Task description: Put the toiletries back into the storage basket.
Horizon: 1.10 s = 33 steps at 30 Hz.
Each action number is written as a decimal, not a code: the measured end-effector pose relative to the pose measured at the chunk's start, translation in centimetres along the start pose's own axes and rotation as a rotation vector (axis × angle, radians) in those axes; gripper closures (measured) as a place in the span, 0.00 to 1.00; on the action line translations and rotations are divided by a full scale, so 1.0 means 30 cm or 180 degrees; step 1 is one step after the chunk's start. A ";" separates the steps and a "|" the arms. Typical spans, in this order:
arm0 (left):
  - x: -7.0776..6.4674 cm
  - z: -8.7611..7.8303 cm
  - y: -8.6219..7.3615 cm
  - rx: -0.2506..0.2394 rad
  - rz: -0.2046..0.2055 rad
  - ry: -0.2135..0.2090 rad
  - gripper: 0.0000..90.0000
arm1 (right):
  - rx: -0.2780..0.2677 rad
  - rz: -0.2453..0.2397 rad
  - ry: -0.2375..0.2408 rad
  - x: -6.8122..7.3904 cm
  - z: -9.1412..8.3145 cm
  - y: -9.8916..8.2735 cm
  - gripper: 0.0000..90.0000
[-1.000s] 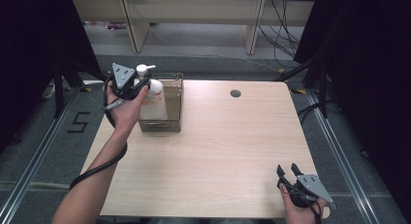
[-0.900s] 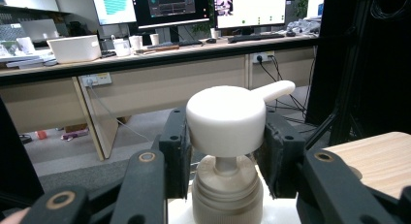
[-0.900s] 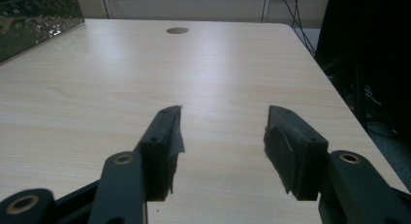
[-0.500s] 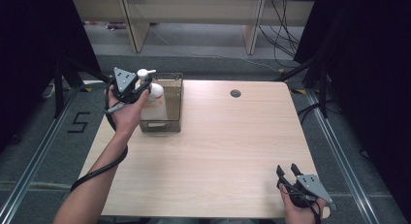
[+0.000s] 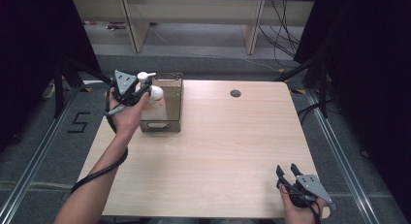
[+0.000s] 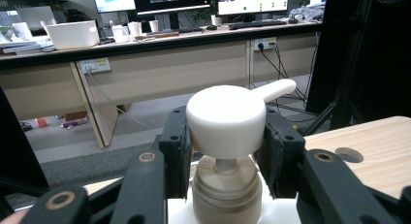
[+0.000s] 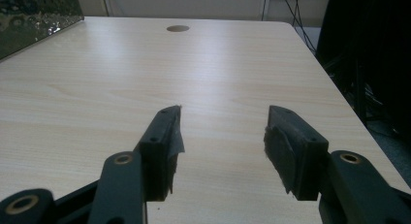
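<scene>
White plastic pump bottle [image 5: 154, 99], clamped by left gripper [image 6: 225, 151] over brown wire basket [image 5: 173, 118], unplaced; right gripper [image 7: 223, 151] apart, idle.

pump bottle [image 5: 154, 99] in basket [image 5: 173, 121], table's [image 5: 218, 151] left.

white pump bottle [image 5: 154, 102] standing upright, pump head [image 6: 226, 120] white and round, nozzle sticking out sideways, ribbed beige collar below. it's half inside the clear bin [image 5: 172, 118] at the table's far left.
</scene>
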<state>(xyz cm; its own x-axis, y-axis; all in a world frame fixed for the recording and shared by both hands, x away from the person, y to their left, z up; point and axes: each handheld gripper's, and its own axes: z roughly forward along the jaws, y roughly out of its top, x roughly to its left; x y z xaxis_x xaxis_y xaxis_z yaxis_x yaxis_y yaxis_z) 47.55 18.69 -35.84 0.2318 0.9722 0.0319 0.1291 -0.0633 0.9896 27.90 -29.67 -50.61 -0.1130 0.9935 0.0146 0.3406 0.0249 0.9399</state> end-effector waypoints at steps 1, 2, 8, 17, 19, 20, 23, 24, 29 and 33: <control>0.000 0.000 -0.001 0.0001 0.0004 -0.0002 0.66 | 0.0004 0.0003 -0.0003 0.000 0.000 0.000 0.53; -0.001 0.000 -0.001 0.0005 0.0005 -0.0005 0.66 | 0.0000 0.0001 0.0009 0.000 0.000 0.000 0.53; -0.003 -0.002 -0.010 0.0042 0.0001 0.0005 0.66 | -0.0046 0.0029 0.0013 0.002 0.002 -0.001 0.53; 0.002 -0.005 -0.019 0.0110 -0.0015 0.0014 0.66 | -0.0026 0.0014 0.0000 0.003 0.001 0.000 0.53; 0.002 -0.003 -0.023 0.0113 -0.0023 0.0013 0.66 | -0.0056 -0.0032 -0.0018 -0.002 0.003 -0.001 0.53; 0.002 -0.002 -0.025 0.0125 -0.0015 0.0014 0.66 | -0.0064 -0.0036 -0.0018 -0.002 0.003 -0.001 0.53; 0.001 -0.001 -0.030 0.0114 -0.0024 0.0014 0.66 | -0.0048 -0.0038 -0.0015 -0.002 0.002 0.000 0.53; 0.001 -0.001 -0.030 0.0115 -0.0028 0.0017 0.66 | -0.0048 -0.0038 -0.0015 -0.002 0.002 0.000 0.53; 0.003 -0.001 -0.030 0.0127 -0.0024 0.0031 0.66 | -0.0046 -0.0040 -0.0016 -0.002 0.003 0.000 0.53; 0.008 0.001 -0.030 0.0135 -0.0031 0.0052 0.65 | -0.0009 0.0023 0.0050 0.003 0.003 -0.002 0.53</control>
<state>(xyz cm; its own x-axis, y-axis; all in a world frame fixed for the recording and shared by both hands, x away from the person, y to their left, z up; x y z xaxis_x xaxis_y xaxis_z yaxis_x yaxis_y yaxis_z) 47.51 18.97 -36.72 0.2146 0.9764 0.0248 0.1721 -0.0628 0.9831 27.97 -29.57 -50.70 -0.1252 0.9918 0.0268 0.3388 0.0174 0.9407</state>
